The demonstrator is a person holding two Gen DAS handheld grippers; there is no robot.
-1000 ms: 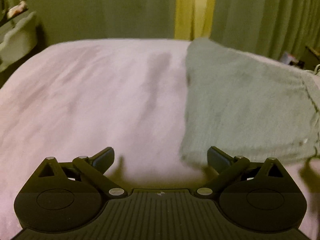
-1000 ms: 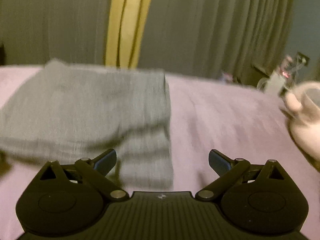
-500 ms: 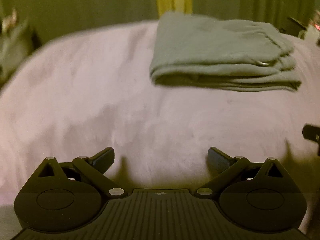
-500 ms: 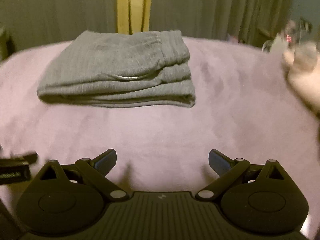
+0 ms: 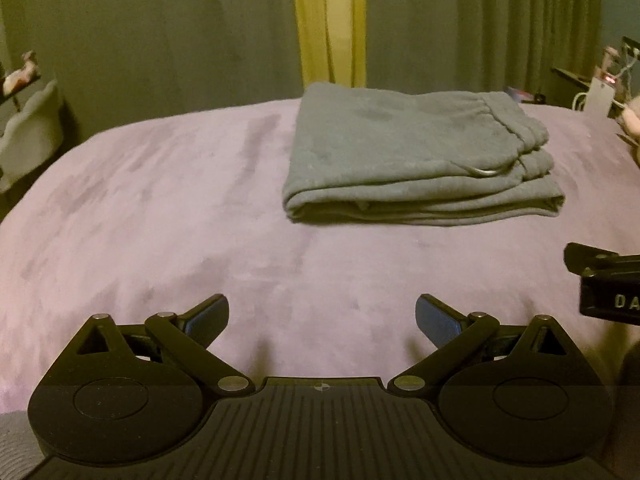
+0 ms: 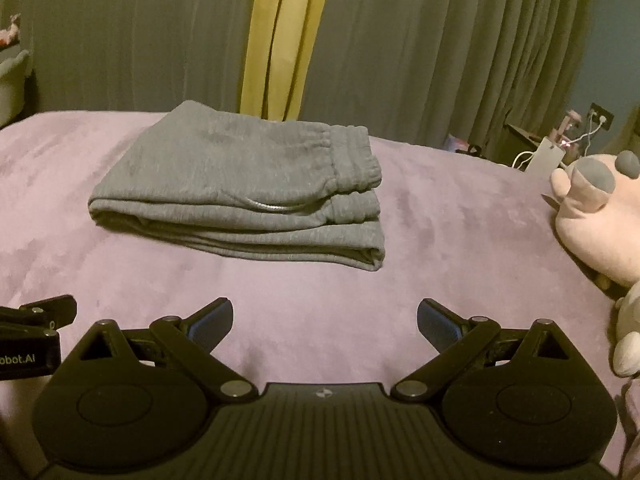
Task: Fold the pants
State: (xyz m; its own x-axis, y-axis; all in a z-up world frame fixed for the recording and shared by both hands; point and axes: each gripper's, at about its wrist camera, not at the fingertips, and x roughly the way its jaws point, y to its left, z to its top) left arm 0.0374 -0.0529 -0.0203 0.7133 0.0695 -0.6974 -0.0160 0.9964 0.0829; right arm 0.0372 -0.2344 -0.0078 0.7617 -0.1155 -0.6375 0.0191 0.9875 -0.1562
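Grey pants (image 5: 416, 160), folded into a layered stack, are being shown lying on the purple bed cover (image 5: 160, 220). The left gripper (image 5: 322, 314) and right gripper (image 6: 325, 316) are being held well short of them, fingers spread and empty.

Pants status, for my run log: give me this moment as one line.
pants: folded stack on purple blanket | left gripper: open, empty, clear of pants | right gripper: open, empty, clear of pants
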